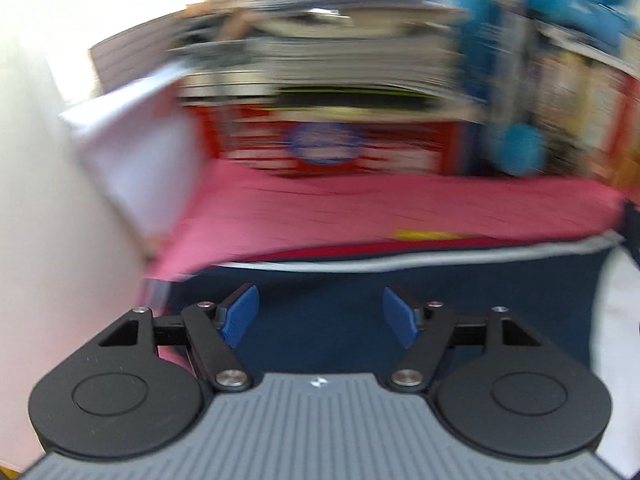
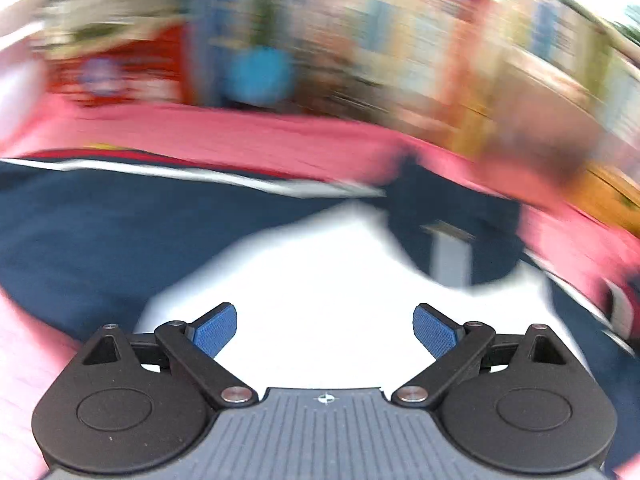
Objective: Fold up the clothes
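No writing can be read anywhere; both of my views are smeared. Behind the navy garment [image 1: 320, 332] a red box [image 1: 332, 144] carries a round blue and white badge, but its letters are too blurred to make out. A small emblem sits on each grey gripper body, no words.

The navy garment is my landmark. It lies on a pink cloth [image 1: 360, 208], and its far edge shows a pale stripe with red beyond it. My left view alone shows a white sheet [image 1: 136, 160] off to the garment's far left, and a fuzzy blue thing [image 1: 520, 152] behind its right end. My right view alone shows a white part [image 2: 320, 280] lying over the garment's near side, and a grey strip [image 2: 450, 256] on a navy flap to its right.

My left gripper [image 1: 320, 316] hangs over the navy cloth, its jaws well apart with nothing between the blue pads [image 1: 240, 316]. My right gripper [image 2: 324, 330] hangs over the white part, jaws spread wide, gripping nothing.
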`<action>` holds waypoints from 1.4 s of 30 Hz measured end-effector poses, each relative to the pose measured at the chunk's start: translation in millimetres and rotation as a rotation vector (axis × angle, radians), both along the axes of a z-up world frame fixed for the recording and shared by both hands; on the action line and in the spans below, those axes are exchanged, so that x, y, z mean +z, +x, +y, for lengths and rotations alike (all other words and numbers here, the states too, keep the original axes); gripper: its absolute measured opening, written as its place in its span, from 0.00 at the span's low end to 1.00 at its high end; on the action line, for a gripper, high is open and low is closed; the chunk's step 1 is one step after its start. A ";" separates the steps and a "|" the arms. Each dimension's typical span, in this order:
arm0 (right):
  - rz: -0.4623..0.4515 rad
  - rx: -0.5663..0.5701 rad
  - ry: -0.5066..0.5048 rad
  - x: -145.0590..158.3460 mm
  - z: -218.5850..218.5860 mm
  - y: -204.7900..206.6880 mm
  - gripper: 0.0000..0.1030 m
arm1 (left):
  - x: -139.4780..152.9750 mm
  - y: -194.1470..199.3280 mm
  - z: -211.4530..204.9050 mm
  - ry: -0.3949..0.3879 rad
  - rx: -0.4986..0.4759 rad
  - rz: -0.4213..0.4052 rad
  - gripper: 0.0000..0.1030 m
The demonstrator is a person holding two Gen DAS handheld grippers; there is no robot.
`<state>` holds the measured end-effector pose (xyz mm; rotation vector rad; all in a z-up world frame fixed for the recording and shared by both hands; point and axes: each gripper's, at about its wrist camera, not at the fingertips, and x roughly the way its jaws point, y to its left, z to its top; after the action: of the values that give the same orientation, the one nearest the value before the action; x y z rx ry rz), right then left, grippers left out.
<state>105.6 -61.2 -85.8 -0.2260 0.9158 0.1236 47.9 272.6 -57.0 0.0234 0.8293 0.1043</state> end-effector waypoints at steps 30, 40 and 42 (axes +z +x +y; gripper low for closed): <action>-0.130 -0.473 -0.430 26.3 -427.1 -47.7 0.60 | -18.5 90.0 -478.2 -0.057 -0.564 0.158 0.69; -0.129 -0.418 -0.404 29.9 -386.9 -86.6 0.85 | -67.5 110.8 -555.4 0.067 -0.658 0.108 0.78; -0.167 -0.391 -0.318 36.5 -375.5 -77.7 0.84 | -73.2 118.5 -552.7 0.114 -0.633 0.063 0.80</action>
<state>27.9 -436.7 -49.3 -0.3419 0.7944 -0.3998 166.4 -280.1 -130.3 0.3949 0.8442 -0.4479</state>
